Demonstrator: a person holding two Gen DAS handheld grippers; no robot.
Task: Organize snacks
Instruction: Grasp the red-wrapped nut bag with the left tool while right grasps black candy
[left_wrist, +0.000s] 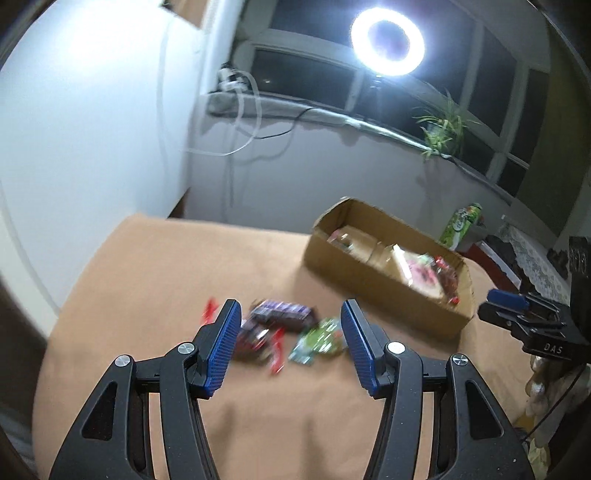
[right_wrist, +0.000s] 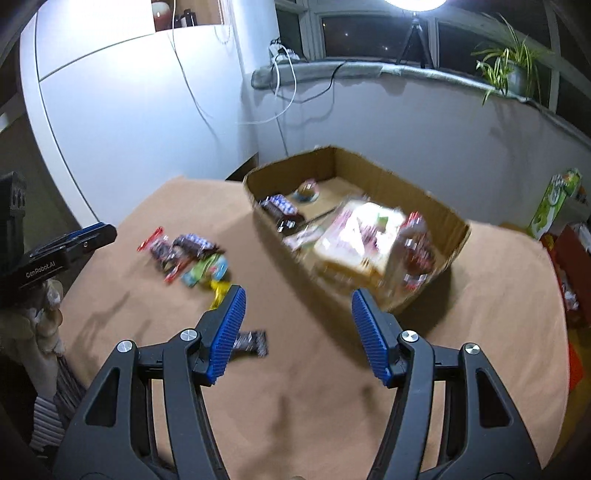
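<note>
Your table (right_wrist: 332, 387) wears a matt tan cloth with a soft, slightly napped look. The box (right_wrist: 373, 177) is plain brown cardboard, dull and creased at the rim. The snack packets (left_wrist: 280, 325) beside it are glossy film that catches the light. Your grippers' fingers (left_wrist: 218, 350) are matt black plastic with ribbed blue pads and shiny metal pins.

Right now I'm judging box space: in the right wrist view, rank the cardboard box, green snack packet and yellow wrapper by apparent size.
1. cardboard box
2. green snack packet
3. yellow wrapper, partly hidden behind a finger, so unsure.
</note>
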